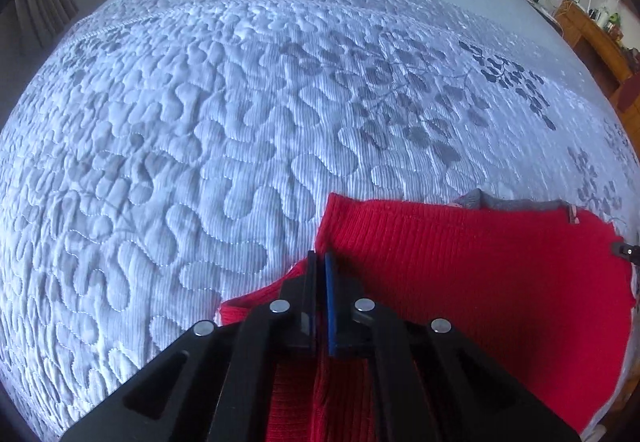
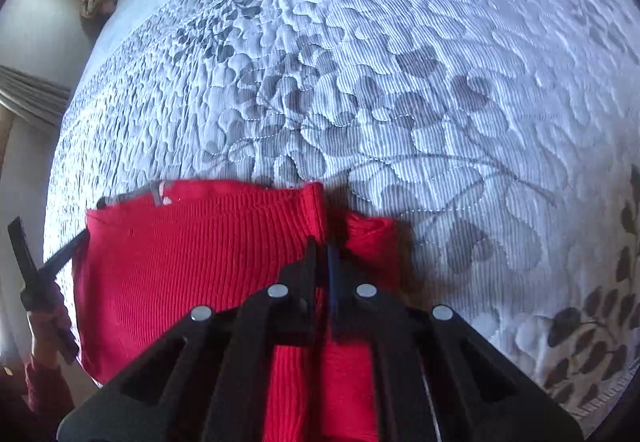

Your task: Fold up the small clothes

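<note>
The red knit garment (image 1: 460,266) runs off the lower picture edge and under each black tool, hiding its near hem. Beyond the garment, small items on a wooden sideboard (image 1: 592,30) are too small to tell.

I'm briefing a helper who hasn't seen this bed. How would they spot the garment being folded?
On the pale quilted bedspread with grey leaf prints, look at its near edge. The red ribbed knit lies there, the only bright red thing, with a grey lining showing at its far edge.

A quilted grey bedspread (image 1: 248,130) with leaf prints covers the bed; a wooden cabinet (image 1: 596,38) stands beyond, cluttered with small items.
</note>
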Demonstrator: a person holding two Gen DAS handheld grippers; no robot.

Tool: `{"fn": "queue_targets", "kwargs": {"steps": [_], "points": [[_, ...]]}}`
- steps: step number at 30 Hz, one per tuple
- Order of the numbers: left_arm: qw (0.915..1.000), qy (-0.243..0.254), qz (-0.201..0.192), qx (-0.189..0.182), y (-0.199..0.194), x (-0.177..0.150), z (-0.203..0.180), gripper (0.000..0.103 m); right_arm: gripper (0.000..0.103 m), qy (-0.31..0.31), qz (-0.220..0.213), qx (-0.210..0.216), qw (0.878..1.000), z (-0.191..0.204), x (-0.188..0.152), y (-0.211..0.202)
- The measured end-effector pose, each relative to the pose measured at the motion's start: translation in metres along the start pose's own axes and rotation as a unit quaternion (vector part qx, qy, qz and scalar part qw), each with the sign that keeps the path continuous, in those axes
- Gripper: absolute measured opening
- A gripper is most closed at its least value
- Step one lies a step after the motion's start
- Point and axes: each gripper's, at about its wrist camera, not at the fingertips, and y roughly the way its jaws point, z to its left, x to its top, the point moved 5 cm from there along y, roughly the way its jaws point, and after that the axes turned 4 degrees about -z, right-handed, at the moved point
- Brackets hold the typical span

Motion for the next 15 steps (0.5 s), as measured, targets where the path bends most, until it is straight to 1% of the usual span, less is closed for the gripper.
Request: {"fn": "queue_targets", "kwargs": {"steps": [1,2,3,4,5,6,7,8,9,10,12,15], "points": [[1.0,0.001,-0.001,0.001,-0.001,0.0,-0.001,0.004,0.004,0.001,-0.001,0.0,1.0,0.001,0.001,0.0],[1.0,0.0,0.001,0.002,-0.004,0.0,-0.001,0.007,0.004,-0.001,-0.001,-0.002,1.0,0.002,0.001,-0.002],[1.0,0.0,0.007,0.004,-0.008,0.0,-0.002,0.01,0.007,-0.008,0.0,-0.009,1.0,0.005,0.001,-0.004],[0.9999,-0.001,0.01,0.006,-0.014,0.0,-0.001,0.02,0.015,-0.014,-0.001,-0.012,1.0,0.007,0.0,-0.008],[0.9998,-0.002,0.007,0.019,-0.025,0.0,0.0,0.029,0.017,-0.018,-0.004,-0.014,1.0,0.009,-0.001,-0.015],[0.9996,0.0,-0.004,0.029,-0.034,0.0,0.002,0.042,0.02,-0.023,-0.009,-0.018,1.0,0.011,-0.003,-0.022],[0.9991,0.006,-0.018,0.039,-0.046,0.0,0.003,0.05,0.023,-0.031,-0.015,-0.024,0.999,0.013,-0.007,-0.031],[0.9987,0.012,-0.024,0.043,-0.059,-0.003,0.002,0.054,0.026,-0.037,-0.017,-0.027,0.999,0.014,-0.012,-0.038],[0.9987,0.017,-0.022,0.044,-0.071,-0.011,0.001,0.06,0.031,-0.043,-0.018,-0.027,0.999,0.016,-0.022,-0.045],[0.9989,0.016,-0.021,0.039,-0.08,-0.018,0.0,0.061,0.031,-0.047,-0.016,-0.024,0.998,0.017,-0.033,-0.051],[0.9995,0.014,-0.025,0.015,-0.1,-0.042,-0.004,0.061,0.031,-0.057,-0.009,-0.019,0.998,0.019,-0.06,-0.059],[0.9991,0.025,-0.03,0.016,-0.116,-0.081,-0.011,0.061,0.031,-0.06,0.002,0.001,0.998,0.022,-0.102,-0.067]]}}
